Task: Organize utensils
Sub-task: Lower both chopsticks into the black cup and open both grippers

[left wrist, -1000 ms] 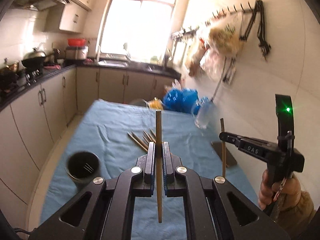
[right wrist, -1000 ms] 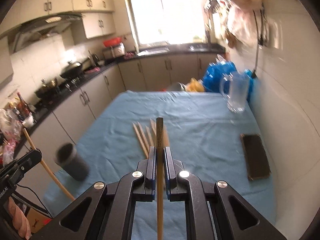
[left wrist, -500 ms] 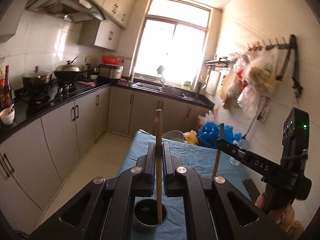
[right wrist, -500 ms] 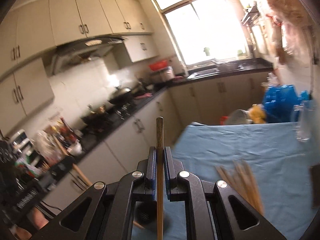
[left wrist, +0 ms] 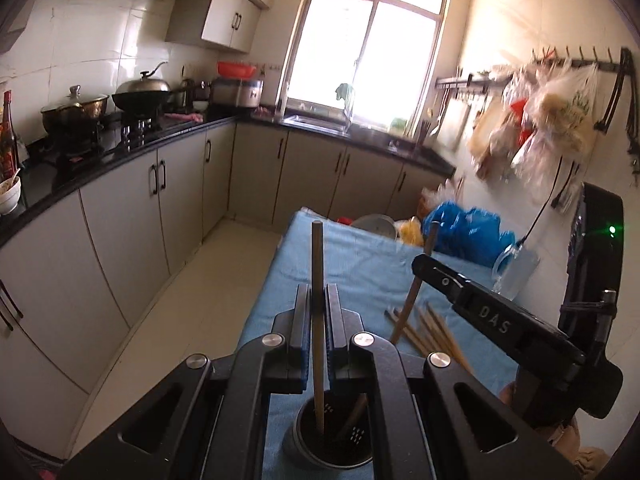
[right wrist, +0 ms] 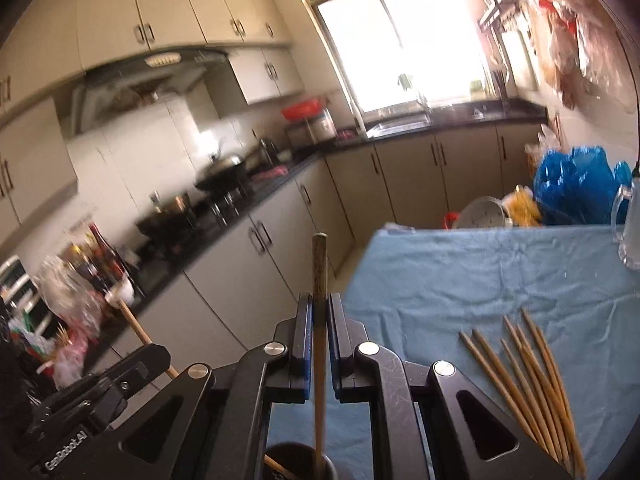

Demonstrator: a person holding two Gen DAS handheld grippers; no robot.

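- Two grippers are showing, and each is clamping one chopstick between narrow jaws.
- The left gripper (left wrist: 318, 308) is gripping an upright chopstick (left wrist: 317, 280), whose lower end is dipping inside the black holder cup (left wrist: 304, 450).
- The right gripper (right wrist: 319, 316) is pinching a second chopstick (right wrist: 319, 264), and its lower end is reaching into the same holder cup's mouth (right wrist: 280, 454) at the bottom edge of the right wrist view.
- In the left wrist view, the right gripper is showing beside the cup with its stick slanting down toward the rim.
- The one holder cup is standing on the near end of the blue tablecloth (right wrist: 480, 272), and it is holding the two gripped stick ends; whether any loose stick is already lying inside is hard to tell in the dark interior.
- A loose bundle of chopsticks (right wrist: 524, 376) is lying flat on the cloth beyond the cup, about seven by my count, though they are overlapping.
- One clear glass mug (right wrist: 628, 228) is standing well beyond the cup at the cloth's far side.
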